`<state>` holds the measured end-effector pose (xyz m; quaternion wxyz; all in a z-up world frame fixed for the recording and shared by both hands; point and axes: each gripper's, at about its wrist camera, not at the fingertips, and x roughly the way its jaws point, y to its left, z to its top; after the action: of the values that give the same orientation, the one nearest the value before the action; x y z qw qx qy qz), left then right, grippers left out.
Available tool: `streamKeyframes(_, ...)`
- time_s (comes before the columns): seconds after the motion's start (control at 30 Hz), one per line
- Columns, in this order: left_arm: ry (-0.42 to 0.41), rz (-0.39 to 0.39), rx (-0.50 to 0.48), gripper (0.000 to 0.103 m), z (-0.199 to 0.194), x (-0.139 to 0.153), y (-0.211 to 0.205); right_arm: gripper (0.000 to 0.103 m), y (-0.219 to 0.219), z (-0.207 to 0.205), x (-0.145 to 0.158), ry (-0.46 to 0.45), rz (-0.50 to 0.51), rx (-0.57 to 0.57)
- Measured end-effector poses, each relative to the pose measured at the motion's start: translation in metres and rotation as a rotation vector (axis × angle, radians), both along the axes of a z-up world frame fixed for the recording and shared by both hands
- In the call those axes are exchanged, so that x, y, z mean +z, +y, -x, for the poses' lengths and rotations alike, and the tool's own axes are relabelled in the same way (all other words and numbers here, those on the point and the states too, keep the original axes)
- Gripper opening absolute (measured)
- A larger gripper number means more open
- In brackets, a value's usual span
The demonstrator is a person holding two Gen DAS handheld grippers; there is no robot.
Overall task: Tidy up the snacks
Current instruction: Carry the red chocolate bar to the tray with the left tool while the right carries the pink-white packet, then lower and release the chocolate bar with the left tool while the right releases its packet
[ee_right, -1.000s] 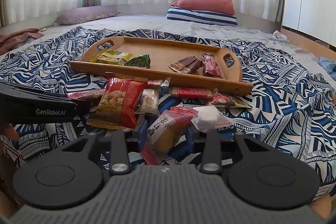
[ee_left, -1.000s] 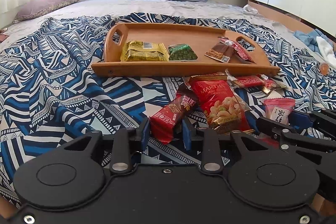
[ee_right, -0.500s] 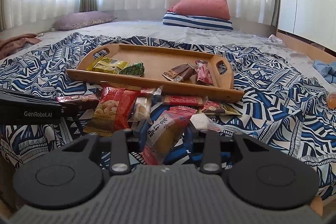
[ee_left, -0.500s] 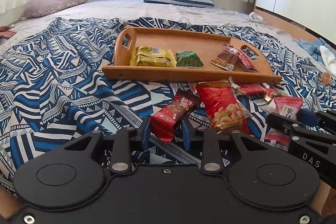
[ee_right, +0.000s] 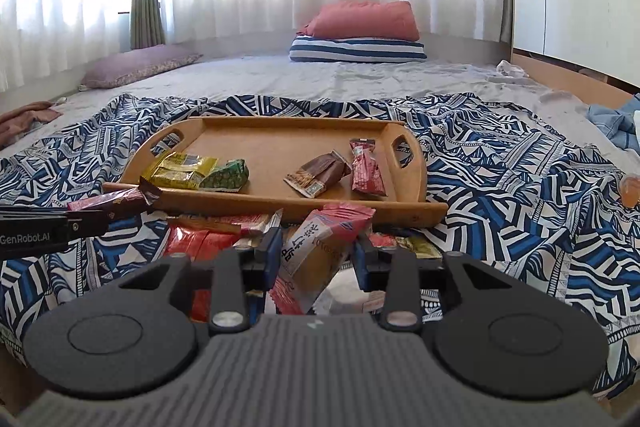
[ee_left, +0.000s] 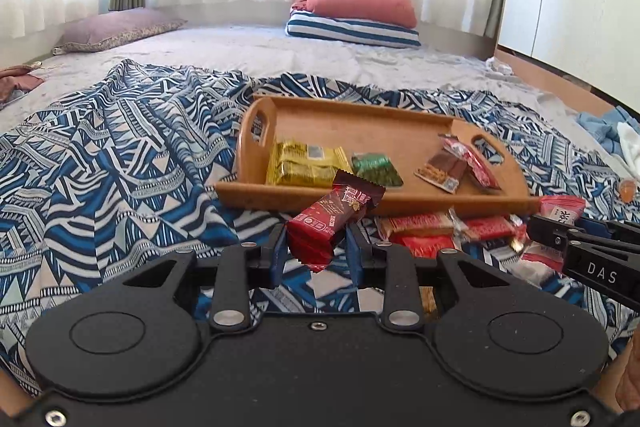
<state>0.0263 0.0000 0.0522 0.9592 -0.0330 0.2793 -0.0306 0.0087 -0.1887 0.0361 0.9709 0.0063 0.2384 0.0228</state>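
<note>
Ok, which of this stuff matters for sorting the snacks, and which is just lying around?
For the job:
- wooden tray
- dark red bar in left hand-held gripper
- pink packet in right hand-held gripper
- loose snacks before the tray

Lying about:
- patterned blanket
- pillows
- blue cloth

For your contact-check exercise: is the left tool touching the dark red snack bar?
Touching: the left wrist view shows the left tool clamped on the dark red snack bar.

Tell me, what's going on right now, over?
Left tool shut on dark red bar. Right tool shut on pink packet. Wooden tray ahead, path clear.
</note>
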Motion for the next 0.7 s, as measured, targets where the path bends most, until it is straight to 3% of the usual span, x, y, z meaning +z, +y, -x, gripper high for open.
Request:
streamKeyframes(0.57, -0.035, 0.039, 0.041, 0.029, -0.086, 0.035, 0.01, 0.04, -0.028, -0.095, 0.034, 0.035, -0.135, -0.033)
streamKeyframes(0.7, -0.008, 0.064, 0.072, 0.029, -0.116, 0.035, 0.017, 0.04, -0.027, -0.126, 0.038, 0.064, -0.146, -0.025)
